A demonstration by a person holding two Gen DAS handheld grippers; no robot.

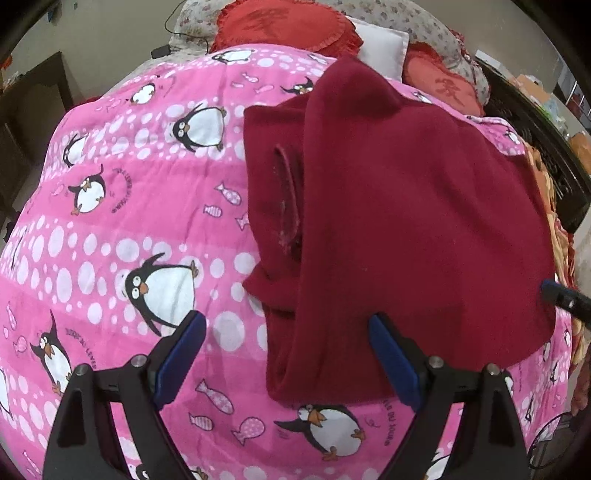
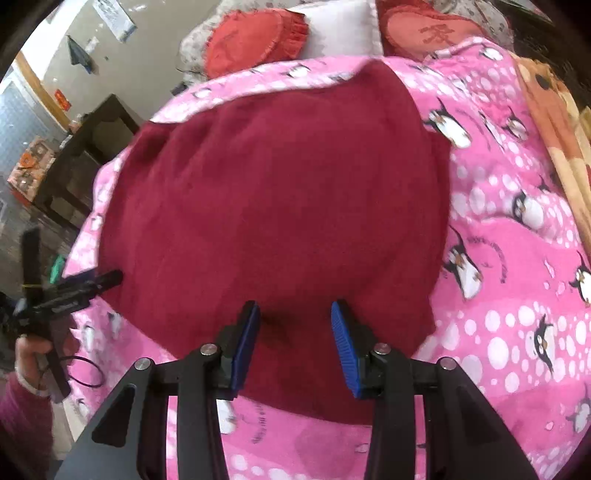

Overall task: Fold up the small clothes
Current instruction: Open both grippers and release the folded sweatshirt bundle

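A dark red fleece garment (image 1: 406, 206) lies on the pink penguin blanket (image 1: 110, 258), with one side folded over its middle and a sleeve opening showing at the left. My left gripper (image 1: 286, 319) is open wide at the garment's near left edge; its right finger is over the cloth and its left finger over the blanket. My right gripper (image 2: 294, 310) stands on the near part of the garment (image 2: 280, 184), its jaws narrow with a puckered bunch of red cloth between the pads. Its tip (image 1: 561, 299) shows at the garment's right edge.
Red heart cushions (image 1: 288, 26) and a white pillow (image 1: 384, 48) lie at the bed's head. An orange patterned blanket (image 2: 554, 110) and a black crate (image 1: 546, 155) line the right side. A dark cabinet (image 2: 85, 155) stands left of the bed. A hand (image 2: 33, 350) holds the left gripper.
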